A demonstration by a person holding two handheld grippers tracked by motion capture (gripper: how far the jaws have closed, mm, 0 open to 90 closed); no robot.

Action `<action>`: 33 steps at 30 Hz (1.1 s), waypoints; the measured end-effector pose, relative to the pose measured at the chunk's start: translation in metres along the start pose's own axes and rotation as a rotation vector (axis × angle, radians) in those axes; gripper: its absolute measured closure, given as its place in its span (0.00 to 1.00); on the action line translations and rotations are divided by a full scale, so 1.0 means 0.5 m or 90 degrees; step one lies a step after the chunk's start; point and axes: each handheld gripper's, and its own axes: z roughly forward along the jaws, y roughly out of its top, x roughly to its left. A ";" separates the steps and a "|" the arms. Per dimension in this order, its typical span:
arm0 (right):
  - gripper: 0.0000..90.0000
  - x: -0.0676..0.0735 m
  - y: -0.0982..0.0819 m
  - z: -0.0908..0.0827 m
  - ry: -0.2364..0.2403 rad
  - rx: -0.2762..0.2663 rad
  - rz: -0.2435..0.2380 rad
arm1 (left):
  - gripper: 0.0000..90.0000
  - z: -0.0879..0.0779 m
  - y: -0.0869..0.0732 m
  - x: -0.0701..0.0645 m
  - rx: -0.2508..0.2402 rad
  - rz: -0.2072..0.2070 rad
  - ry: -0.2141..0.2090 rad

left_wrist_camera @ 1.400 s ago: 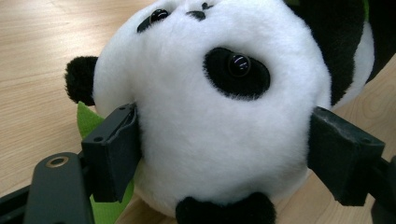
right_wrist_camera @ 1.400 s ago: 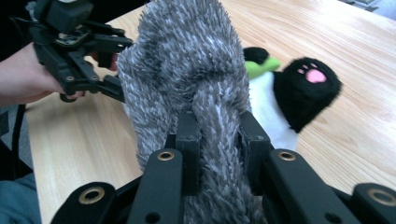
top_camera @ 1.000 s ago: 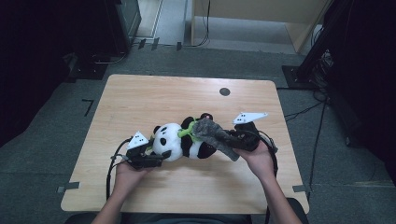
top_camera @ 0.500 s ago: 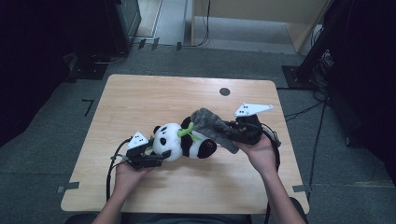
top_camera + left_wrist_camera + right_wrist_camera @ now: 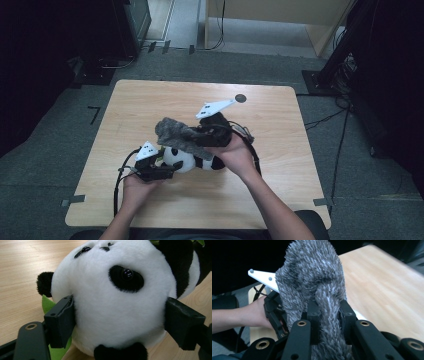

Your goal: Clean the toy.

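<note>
Wooden worktop [image 5: 150,107] is carrying the panda [image 5: 181,158] near its middle; my left gripper [image 5: 159,170] is clamping its fingers [image 5: 60,321] around the panda's head, while my right gripper [image 5: 200,136] is pinching grey fur [image 5: 172,131] above it.

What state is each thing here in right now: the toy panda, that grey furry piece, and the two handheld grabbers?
Panda: lying on the table, head squeezed between jaws.
Grey furry cloth: lifted above the panda, pinched, its free end loose.
Left gripper: jaws wide, pressed on both sides of the panda's head.
Right gripper: jaws nearly closed, clamped on the grey furry cloth, raised off the table.
</note>
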 end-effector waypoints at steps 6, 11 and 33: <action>0.85 0.000 -0.005 0.093 0.019 0.062 0.030 | 0.21 -0.001 0.000 -0.001 -0.005 -0.002 0.001; 0.85 -0.019 -0.023 0.150 0.007 0.128 0.047 | 0.21 0.000 -0.001 -0.002 -0.006 -0.005 0.005; 0.85 -0.145 -0.039 0.131 -0.034 0.142 0.122 | 0.25 0.002 -0.004 -0.007 -0.002 0.006 0.017</action>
